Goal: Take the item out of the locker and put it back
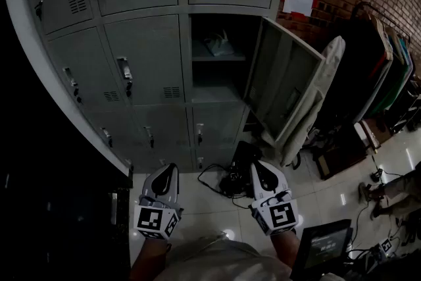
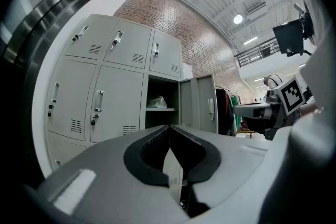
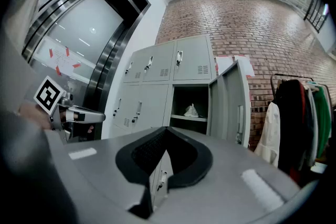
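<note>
A pale, crumpled item (image 1: 217, 44) lies on the shelf (image 1: 227, 58) inside the open compartment of the grey locker (image 1: 141, 62), on the far side of the scene. The compartment's door (image 1: 279, 85) stands swung out to the right. Near the person, well apart from the locker, the left gripper (image 1: 168, 174) and right gripper (image 1: 261, 173) are held low, each with its fingers pressed together on nothing.

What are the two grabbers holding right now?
Nothing. The left gripper and right gripper are both shut and empty; the item lies inside the open locker.
</note>
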Demonstrator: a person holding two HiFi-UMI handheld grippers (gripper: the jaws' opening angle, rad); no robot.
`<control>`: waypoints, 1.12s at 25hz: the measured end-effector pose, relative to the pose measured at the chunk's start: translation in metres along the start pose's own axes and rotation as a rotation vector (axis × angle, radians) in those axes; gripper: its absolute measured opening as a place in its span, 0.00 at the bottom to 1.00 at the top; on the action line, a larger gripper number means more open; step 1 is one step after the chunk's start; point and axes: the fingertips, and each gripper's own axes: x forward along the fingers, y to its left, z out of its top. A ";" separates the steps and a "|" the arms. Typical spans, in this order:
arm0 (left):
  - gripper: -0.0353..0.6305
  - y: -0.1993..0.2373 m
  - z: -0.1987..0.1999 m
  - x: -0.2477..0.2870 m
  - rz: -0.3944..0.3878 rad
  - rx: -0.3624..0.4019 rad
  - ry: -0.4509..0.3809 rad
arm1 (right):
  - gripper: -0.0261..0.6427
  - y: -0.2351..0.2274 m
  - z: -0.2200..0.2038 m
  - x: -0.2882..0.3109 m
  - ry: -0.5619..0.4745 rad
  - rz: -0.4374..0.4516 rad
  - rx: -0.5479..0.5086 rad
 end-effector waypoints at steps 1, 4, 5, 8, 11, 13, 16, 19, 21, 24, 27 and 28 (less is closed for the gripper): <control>0.05 0.003 0.005 0.000 -0.005 -0.003 -0.008 | 0.01 0.003 0.001 0.003 0.000 -0.002 -0.004; 0.05 0.014 0.011 -0.001 -0.013 -0.006 -0.026 | 0.01 0.010 0.006 0.011 -0.008 -0.008 -0.020; 0.05 0.019 0.009 -0.002 -0.014 -0.006 -0.027 | 0.01 0.013 0.008 0.013 -0.012 -0.011 -0.025; 0.05 0.028 0.013 -0.001 -0.025 0.001 -0.033 | 0.01 0.018 0.013 0.020 -0.021 -0.019 -0.039; 0.05 0.034 0.020 0.004 -0.031 0.009 -0.047 | 0.01 0.019 0.019 0.029 -0.032 -0.018 -0.052; 0.05 0.039 0.022 0.010 -0.029 0.018 -0.053 | 0.01 0.017 0.020 0.038 -0.037 -0.017 -0.057; 0.05 0.051 0.016 0.024 -0.018 0.011 -0.051 | 0.01 0.010 0.014 0.059 -0.039 -0.006 -0.051; 0.05 0.068 0.005 0.045 0.007 0.015 -0.042 | 0.01 0.000 0.001 0.091 -0.041 0.015 -0.033; 0.05 0.083 -0.002 0.067 0.027 0.022 -0.037 | 0.01 -0.011 -0.006 0.119 -0.050 0.027 -0.022; 0.05 0.103 -0.002 0.112 0.051 0.025 -0.027 | 0.01 -0.033 -0.008 0.167 -0.064 0.047 -0.013; 0.05 0.115 0.008 0.162 0.048 0.030 -0.031 | 0.01 -0.063 -0.004 0.212 -0.073 0.051 -0.001; 0.05 0.117 0.013 0.178 0.047 0.029 -0.038 | 0.01 -0.073 -0.002 0.226 -0.075 0.051 0.008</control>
